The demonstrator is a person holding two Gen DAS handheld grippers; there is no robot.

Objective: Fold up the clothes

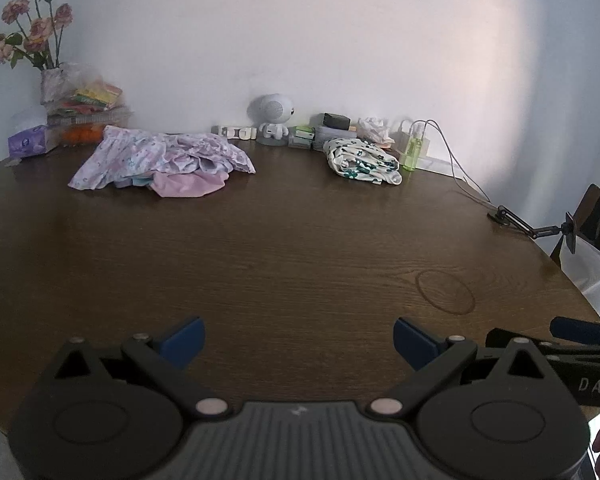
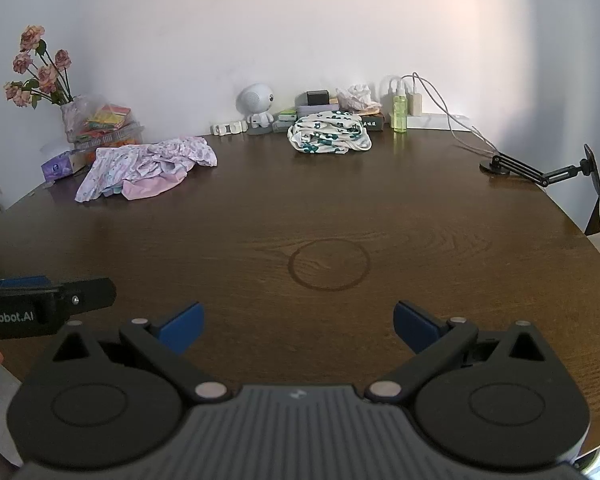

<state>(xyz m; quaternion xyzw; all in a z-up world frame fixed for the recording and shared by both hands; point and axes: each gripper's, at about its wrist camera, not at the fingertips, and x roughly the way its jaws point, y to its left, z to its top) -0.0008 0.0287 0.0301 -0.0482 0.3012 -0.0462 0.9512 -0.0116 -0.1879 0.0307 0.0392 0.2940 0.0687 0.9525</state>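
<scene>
A crumpled heap of pink and lilac patterned clothes (image 1: 162, 162) lies at the far left of the brown table (image 1: 300, 248); it also shows in the right wrist view (image 2: 146, 168). A folded cream garment with green print (image 1: 362, 160) sits at the far middle right, also seen in the right wrist view (image 2: 330, 134). My left gripper (image 1: 299, 342) is open and empty above the near table edge. My right gripper (image 2: 298, 326) is open and empty beside it, to its right. Both are far from the clothes.
Along the wall stand a vase of dried roses (image 1: 32, 32), a tissue box (image 1: 30, 142), a white robot toy (image 1: 272, 118), small boxes (image 1: 320, 132), a green spray bottle (image 1: 414, 148) and cables. A black phone holder arm (image 2: 540, 170) sits at the right edge.
</scene>
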